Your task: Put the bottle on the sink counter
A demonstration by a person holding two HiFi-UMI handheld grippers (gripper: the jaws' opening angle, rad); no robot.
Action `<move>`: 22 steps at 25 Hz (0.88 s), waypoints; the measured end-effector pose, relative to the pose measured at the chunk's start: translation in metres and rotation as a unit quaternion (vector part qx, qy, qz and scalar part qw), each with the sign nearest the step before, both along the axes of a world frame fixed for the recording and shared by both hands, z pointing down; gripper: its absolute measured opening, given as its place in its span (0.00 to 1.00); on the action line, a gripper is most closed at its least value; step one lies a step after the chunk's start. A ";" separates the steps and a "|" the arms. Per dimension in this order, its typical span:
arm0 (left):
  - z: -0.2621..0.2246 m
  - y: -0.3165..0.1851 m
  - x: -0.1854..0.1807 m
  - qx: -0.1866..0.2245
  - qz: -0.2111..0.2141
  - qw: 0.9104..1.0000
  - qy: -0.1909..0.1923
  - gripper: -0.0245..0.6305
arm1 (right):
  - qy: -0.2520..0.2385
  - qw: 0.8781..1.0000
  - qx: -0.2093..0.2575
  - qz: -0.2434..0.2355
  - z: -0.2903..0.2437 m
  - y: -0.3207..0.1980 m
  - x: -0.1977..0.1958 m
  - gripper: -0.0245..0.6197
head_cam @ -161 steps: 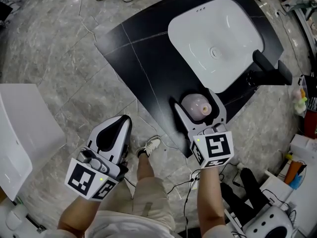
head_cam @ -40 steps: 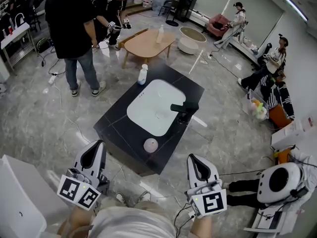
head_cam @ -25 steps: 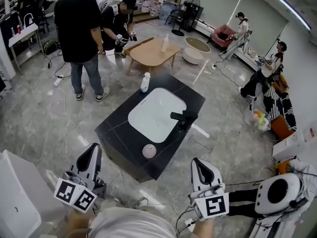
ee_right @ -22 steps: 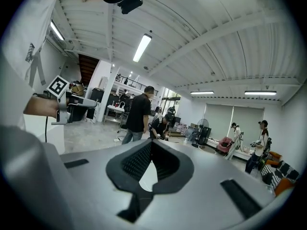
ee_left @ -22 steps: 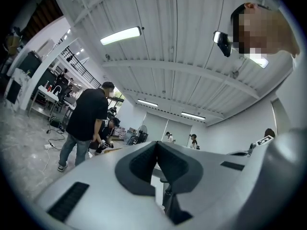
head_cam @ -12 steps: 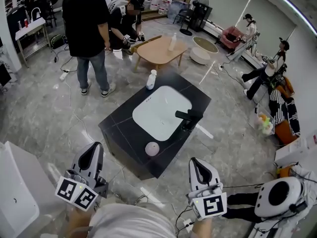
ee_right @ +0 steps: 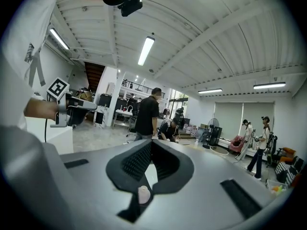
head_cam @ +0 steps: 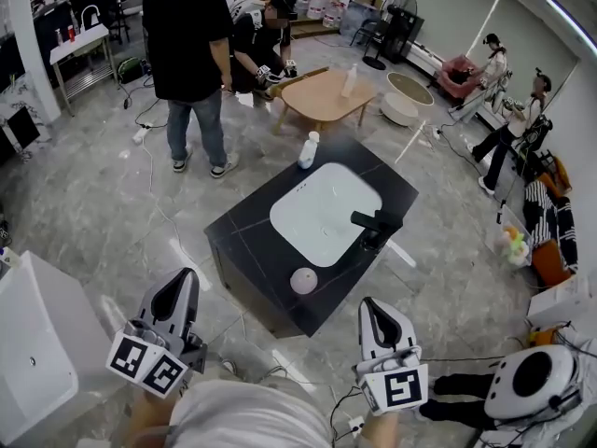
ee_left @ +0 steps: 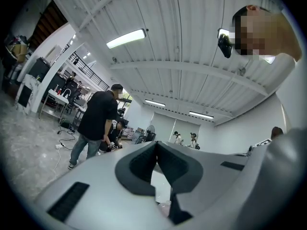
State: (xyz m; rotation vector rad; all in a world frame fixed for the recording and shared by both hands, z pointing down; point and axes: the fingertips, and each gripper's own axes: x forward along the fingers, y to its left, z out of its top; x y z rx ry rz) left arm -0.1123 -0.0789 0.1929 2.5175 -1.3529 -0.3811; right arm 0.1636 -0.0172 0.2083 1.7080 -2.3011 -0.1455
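Bottle on the sink counter, both grippers empty and well clear.

Head view: the left gripper [head_cam: 183, 276] and right gripper [head_cam: 370, 306] are each pressed together on nothing. The bottle [head_cam: 303, 280] stands well ahead of them, between their lines, on the sink counter [head_cam: 247, 241] at its near edge beside the basin [head_cam: 326, 215]. The placing looks done, so the best course is to hold off and avoid nudging the bottle. It is round-topped, pale pink and upright.
Left gripper view: the pads [ee_left: 144, 162] meet with nothing between them.
Right gripper view: the jaws are closed, and the bottle [ee_right: 144, 194] shows small, far beyond the tips.
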 end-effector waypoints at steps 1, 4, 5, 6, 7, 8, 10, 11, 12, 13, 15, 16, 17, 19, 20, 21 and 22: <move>0.001 0.000 -0.002 0.000 -0.002 1.000 -0.002 0.06 | 0.002 1.000 -0.002 -0.003 0.003 -0.001 -0.002 0.05; 0.004 -0.001 -0.004 -0.002 -0.006 1.000 -0.004 0.06 | 0.018 1.000 -0.005 -0.009 0.010 -0.006 -0.008 0.05; 0.006 -0.002 -0.004 -0.004 -0.006 1.000 -0.003 0.06 | 0.023 1.000 -0.007 -0.012 0.010 -0.007 -0.010 0.05; 0.007 -0.002 -0.005 -0.006 -0.007 1.000 -0.002 0.06 | 0.027 0.999 -0.007 -0.015 0.011 -0.007 -0.011 0.05; 0.007 -0.003 -0.005 -0.007 -0.006 1.000 -0.002 0.06 | 0.030 0.999 -0.007 -0.019 0.011 -0.006 -0.013 0.05; 0.006 -0.003 -0.005 -0.007 -0.005 1.000 -0.001 0.06 | 0.032 0.999 -0.007 -0.022 0.011 -0.006 -0.014 0.05; 0.004 -0.005 -0.003 -0.006 -0.002 1.000 0.002 0.06 | 0.033 0.999 -0.008 -0.022 0.009 -0.005 -0.014 0.05; 0.003 -0.005 -0.002 -0.006 0.000 1.000 0.003 0.06 | 0.034 0.999 -0.009 -0.022 0.008 -0.004 -0.014 0.05; 0.003 -0.006 -0.001 -0.005 0.002 1.000 0.004 0.06 | 0.036 0.999 -0.010 -0.020 0.008 -0.004 -0.013 0.05; 0.003 -0.006 0.001 -0.005 0.004 1.000 0.004 0.06 | 0.036 0.999 -0.010 -0.019 0.008 -0.003 -0.013 0.05; 0.006 -0.006 0.003 -0.007 0.008 1.000 0.004 0.06 | 0.036 0.999 -0.008 -0.015 0.008 -0.002 -0.011 0.05; 0.007 -0.006 0.003 -0.008 0.010 1.000 0.004 0.06 | 0.034 0.999 -0.007 -0.013 0.008 -0.001 -0.011 0.05; 0.007 -0.006 0.004 -0.008 0.012 1.000 0.004 0.06 | 0.033 0.999 -0.006 -0.011 0.008 0.000 -0.011 0.05; 0.006 -0.006 0.005 -0.007 0.015 1.000 0.004 0.06 | 0.031 0.999 -0.007 -0.009 0.008 0.003 -0.011 0.05; 0.004 -0.005 0.006 -0.006 0.016 1.000 0.004 0.06 | 0.031 0.999 -0.008 -0.008 0.008 0.004 -0.011 0.05; 0.002 -0.005 0.006 -0.005 0.018 1.000 0.004 0.06 | 0.032 0.999 -0.009 -0.007 0.008 0.006 -0.011 0.05; 0.001 -0.004 0.006 -0.005 0.019 1.000 0.003 0.06 | 0.032 0.999 -0.009 -0.007 0.007 0.007 -0.011 0.05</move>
